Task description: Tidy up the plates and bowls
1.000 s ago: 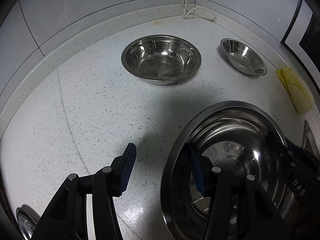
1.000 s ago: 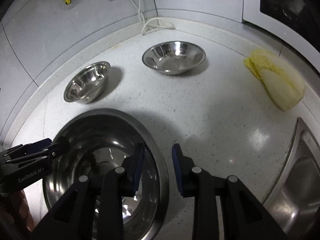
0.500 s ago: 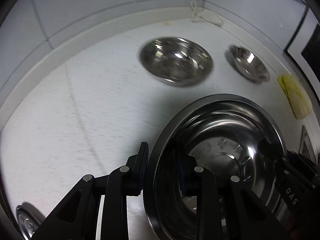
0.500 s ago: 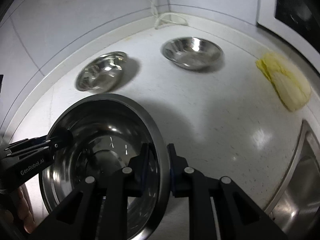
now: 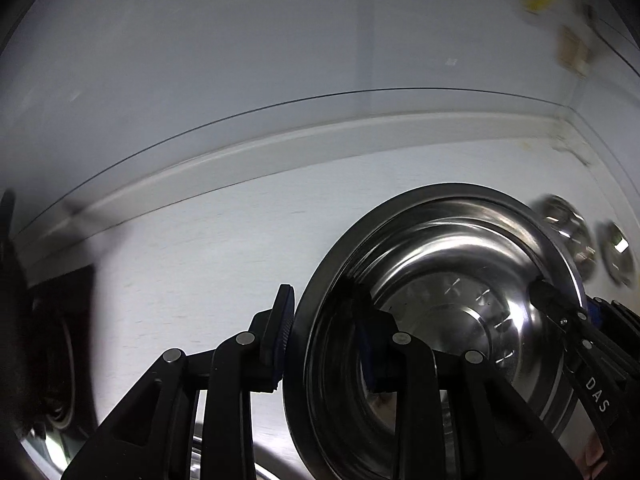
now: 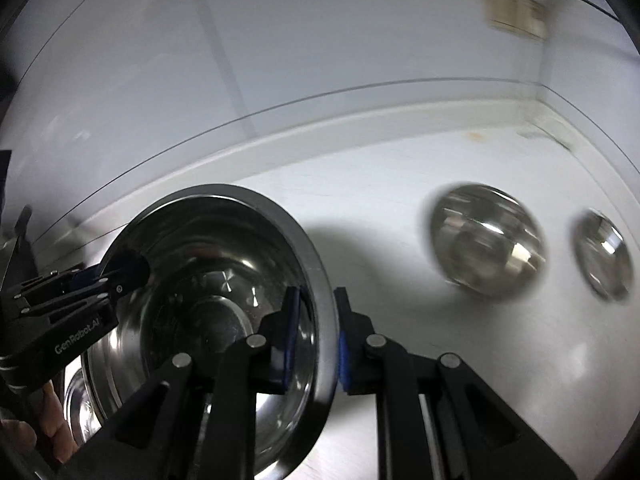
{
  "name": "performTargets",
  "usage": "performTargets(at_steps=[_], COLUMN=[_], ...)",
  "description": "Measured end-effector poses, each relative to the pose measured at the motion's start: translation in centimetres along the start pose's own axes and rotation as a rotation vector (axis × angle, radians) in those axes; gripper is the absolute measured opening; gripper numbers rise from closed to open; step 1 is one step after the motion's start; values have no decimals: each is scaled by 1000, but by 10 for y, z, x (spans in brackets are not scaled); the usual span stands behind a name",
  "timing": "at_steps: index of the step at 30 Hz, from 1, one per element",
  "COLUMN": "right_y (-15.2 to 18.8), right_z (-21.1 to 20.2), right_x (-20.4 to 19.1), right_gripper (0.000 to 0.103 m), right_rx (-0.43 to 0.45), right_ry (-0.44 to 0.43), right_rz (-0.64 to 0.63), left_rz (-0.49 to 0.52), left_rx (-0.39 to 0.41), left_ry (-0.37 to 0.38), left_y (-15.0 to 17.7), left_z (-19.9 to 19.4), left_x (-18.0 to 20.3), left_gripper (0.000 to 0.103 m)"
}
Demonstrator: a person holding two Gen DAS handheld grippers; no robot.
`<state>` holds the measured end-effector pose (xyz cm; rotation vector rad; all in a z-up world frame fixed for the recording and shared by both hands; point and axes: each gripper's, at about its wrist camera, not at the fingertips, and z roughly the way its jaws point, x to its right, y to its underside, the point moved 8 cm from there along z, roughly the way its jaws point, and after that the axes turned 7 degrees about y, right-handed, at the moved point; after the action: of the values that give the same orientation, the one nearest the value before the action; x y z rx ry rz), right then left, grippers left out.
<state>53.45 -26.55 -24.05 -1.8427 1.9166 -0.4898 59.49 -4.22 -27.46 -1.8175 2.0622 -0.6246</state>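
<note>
A large steel bowl (image 5: 460,280) (image 6: 208,264) hangs tilted above the white counter (image 6: 400,216), gripped at opposite sides of its rim. My left gripper (image 5: 322,312) has one pad outside the rim and one inside; its jaws are opening slightly while the pads still touch the rim. On the far side, my right gripper (image 6: 318,300) is shut on the rim. Each gripper shows in the other's view: the right gripper (image 5: 548,296) and the left gripper (image 6: 120,272). A medium steel bowl (image 6: 486,240) and a small steel bowl (image 6: 604,256) sit blurred on the counter at right.
A grey tiled wall (image 5: 280,60) with a raised backsplash stands close ahead. A wall socket (image 6: 514,12) is at upper right. A dark recess (image 5: 52,340) lies at the left edge. Another shiny steel piece (image 6: 80,404) lies under the large bowl. A person's fingers (image 6: 24,436) show at lower left.
Both grippers closed on the large bowl's rim, then lifted and swung it. The views turned toward the wall, and the two smaller bowls slid to the right of the picture.
</note>
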Motion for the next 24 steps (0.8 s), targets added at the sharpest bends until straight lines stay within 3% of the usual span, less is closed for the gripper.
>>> performTargets(at_steps=[8,14,24], right_y=[-4,1,7], right_z=[52,77,93], right_x=[-53,-60,-60], right_gripper=[15,15,17], right_rx=[-64,-95,-90], right_ry=[-36,-29,-19], right_rz=[-74,-90,-100], left_rz=[-71,-89,-72], left_rx=[-45,-82,-85], left_ry=[-53,-56,-86], left_y=[5,12,22], left_z=[38,65,74], left_x=[-51,-54,-47], left_gripper=[26,27,28])
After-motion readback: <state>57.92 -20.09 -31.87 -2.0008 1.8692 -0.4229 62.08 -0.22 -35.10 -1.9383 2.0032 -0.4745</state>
